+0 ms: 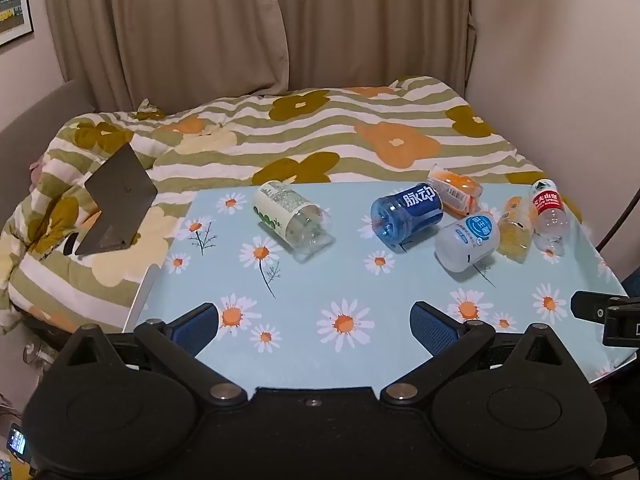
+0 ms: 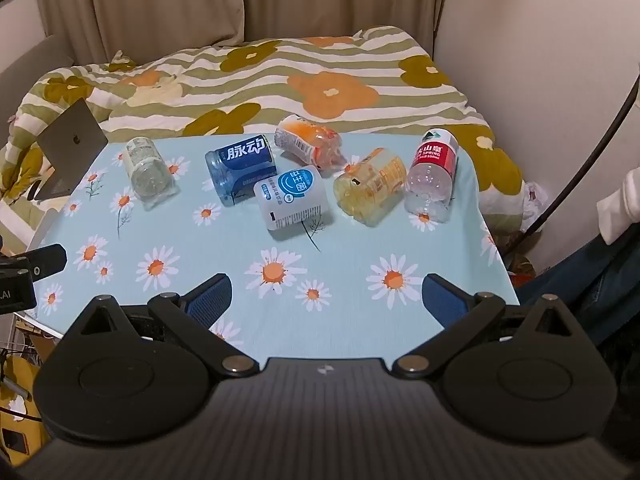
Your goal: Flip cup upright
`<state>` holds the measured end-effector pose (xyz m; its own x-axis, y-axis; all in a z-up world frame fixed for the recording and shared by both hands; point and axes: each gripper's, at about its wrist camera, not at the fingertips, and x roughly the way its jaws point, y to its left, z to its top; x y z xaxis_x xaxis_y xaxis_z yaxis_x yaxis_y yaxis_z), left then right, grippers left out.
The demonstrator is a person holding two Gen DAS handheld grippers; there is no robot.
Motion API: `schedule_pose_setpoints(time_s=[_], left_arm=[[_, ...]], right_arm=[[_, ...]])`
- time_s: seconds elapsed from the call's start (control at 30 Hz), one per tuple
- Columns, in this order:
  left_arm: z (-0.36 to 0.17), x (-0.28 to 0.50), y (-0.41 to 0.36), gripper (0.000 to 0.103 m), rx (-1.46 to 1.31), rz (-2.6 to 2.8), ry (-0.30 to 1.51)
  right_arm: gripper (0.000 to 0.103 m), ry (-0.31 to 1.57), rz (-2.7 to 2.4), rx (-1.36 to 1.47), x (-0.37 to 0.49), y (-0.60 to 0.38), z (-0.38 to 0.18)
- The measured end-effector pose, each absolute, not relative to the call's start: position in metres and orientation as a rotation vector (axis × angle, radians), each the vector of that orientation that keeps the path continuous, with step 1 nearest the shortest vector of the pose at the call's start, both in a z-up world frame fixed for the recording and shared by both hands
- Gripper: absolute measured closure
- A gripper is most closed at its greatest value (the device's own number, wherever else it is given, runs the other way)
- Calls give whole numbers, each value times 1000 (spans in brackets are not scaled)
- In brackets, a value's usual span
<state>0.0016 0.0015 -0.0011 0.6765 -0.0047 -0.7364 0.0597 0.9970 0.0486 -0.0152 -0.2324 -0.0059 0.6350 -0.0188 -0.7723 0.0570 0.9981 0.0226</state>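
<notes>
Several cut-bottle cups lie on their sides on a daisy-print table (image 1: pixel 312 280) (image 2: pixel 224 248). From left: a clear one with a green-white label (image 1: pixel 290 218) (image 2: pixel 146 168), a blue one (image 1: pixel 408 212) (image 2: pixel 240 168), a white one (image 1: pixel 466 242) (image 2: pixel 292 196), an orange-label one behind (image 1: pixel 454 190) (image 2: pixel 308 140), a yellow one (image 1: pixel 516 222) (image 2: pixel 370 188) and a red-label one (image 1: pixel 550 210) (image 2: pixel 432 168). My left gripper (image 1: pixel 314 320) is open and empty over the near edge. My right gripper (image 2: pixel 326 294) is open and empty, also near the front edge.
A half-open grey laptop (image 1: pixel 116 200) (image 2: pixel 66 148) sits on the flowered quilt (image 1: pixel 320 132) left of the table. The bed lies behind the table, with curtains and a wall beyond. The other gripper's tip shows at the table's side (image 1: pixel 600 312) (image 2: pixel 36 268).
</notes>
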Motion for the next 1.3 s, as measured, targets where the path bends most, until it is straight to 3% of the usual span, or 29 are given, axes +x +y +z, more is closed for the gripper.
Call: schedule_pose_setpoints(time_s=[1.3], left_arm=[[-7, 17, 1, 0, 92, -30, 820]], right_arm=[[0, 922, -67, 45, 2, -234, -18]])
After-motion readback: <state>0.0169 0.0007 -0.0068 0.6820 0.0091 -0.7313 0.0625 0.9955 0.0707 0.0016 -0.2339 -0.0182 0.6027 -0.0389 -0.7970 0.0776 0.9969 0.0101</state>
